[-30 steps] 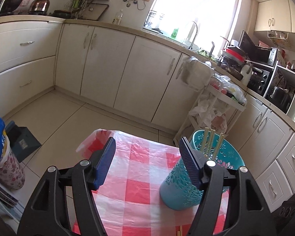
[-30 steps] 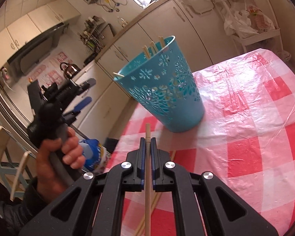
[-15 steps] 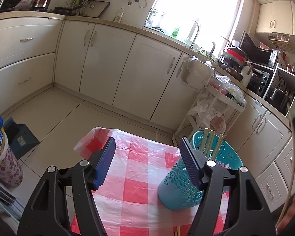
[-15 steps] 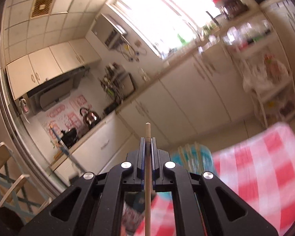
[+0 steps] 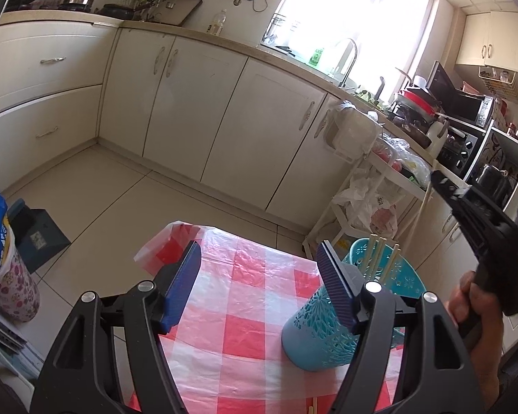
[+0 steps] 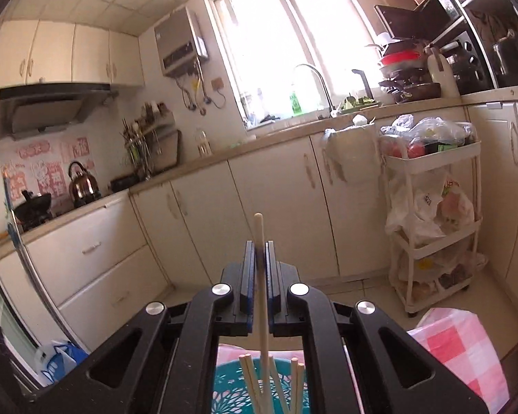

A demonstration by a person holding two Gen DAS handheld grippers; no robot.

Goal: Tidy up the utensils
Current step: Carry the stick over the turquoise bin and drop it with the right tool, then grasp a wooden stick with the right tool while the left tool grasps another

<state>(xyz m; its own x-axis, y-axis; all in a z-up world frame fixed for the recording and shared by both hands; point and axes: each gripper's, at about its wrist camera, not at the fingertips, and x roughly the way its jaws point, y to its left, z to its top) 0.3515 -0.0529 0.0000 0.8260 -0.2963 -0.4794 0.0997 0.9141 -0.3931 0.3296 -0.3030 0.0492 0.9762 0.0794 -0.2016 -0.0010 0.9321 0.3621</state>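
Note:
A teal perforated utensil holder (image 5: pixel 314 331) stands on the red-checked tablecloth (image 5: pixel 245 310) with several wooden chopsticks (image 5: pixel 376 252) upright in it. My left gripper (image 5: pixel 259 283) is open and empty, just left of the holder. My right gripper (image 6: pixel 258 258) is shut on a wooden chopstick (image 6: pixel 260 276), held nearly upright above the holder (image 6: pixel 231 390), its lower end among the other chopsticks (image 6: pixel 293 386). The right gripper also shows in the left wrist view (image 5: pixel 445 183), with the chopstick (image 5: pixel 419 214) hanging from it toward the holder.
White kitchen cabinets (image 5: pixel 224 103) and a counter with a sink run behind. A white rolling cart (image 6: pixel 435 214) with bags stands at the right. A blue bin (image 5: pixel 31 234) and a floral container (image 5: pixel 3 286) are on the floor at left. A loose chopstick end (image 5: pixel 314 405) lies on the table's near edge.
My right gripper has lifted the chopstick off the table, tipped it upright and brought it over the holder, its lower end now inside. The left gripper has barely moved.

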